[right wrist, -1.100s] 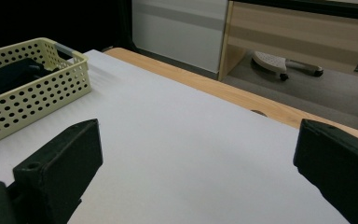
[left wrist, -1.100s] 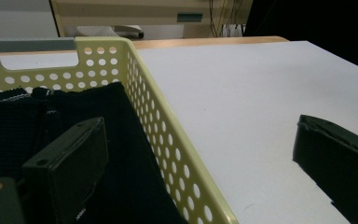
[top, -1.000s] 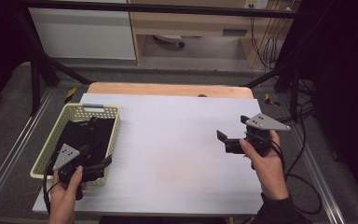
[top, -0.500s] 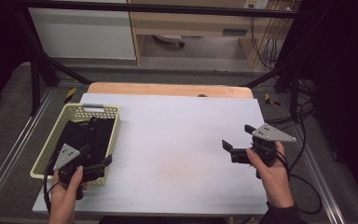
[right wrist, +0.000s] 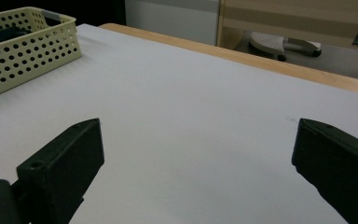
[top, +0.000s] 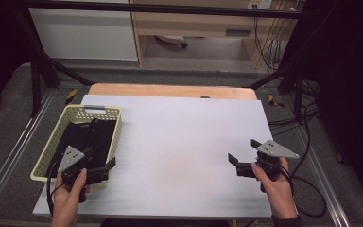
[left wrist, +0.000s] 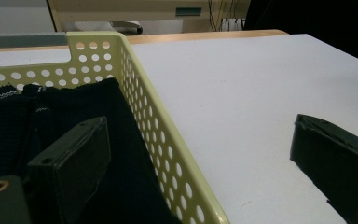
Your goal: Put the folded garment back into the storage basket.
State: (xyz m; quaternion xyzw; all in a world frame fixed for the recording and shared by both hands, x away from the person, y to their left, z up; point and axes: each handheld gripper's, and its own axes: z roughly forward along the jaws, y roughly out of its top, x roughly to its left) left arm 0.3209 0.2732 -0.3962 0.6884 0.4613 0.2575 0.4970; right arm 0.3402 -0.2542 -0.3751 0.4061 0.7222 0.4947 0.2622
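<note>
A pale yellow perforated basket point(top: 100, 110) stands at the table's left and holds folded black cloth point(top: 82, 138). My left gripper point(top: 99, 160) is open at the basket's near right corner. In the left gripper view, the left gripper point(left wrist: 191, 135) straddles the basket's right wall point(left wrist: 149, 98). One jaw hangs inside over the black cloth point(left wrist: 74, 95) and the other outside over the table. My right gripper point(top: 243, 150) is open at the table's right, near the front edge. In the right gripper view, the right gripper point(right wrist: 196, 130) has nothing between its jaws.
A white sheet point(top: 179, 137) covers the table, with a wooden strip point(top: 170, 91) along the far edge. The basket point(right wrist: 28, 51) lies far off to the right gripper's upper left. Cables point(top: 307, 189) trail on the floor at the right. A black frame point(top: 170, 8) spans the back.
My right gripper has drawn back toward the table's front edge and slightly to the right, jaws still open. My left gripper has stayed at the basket's corner.
</note>
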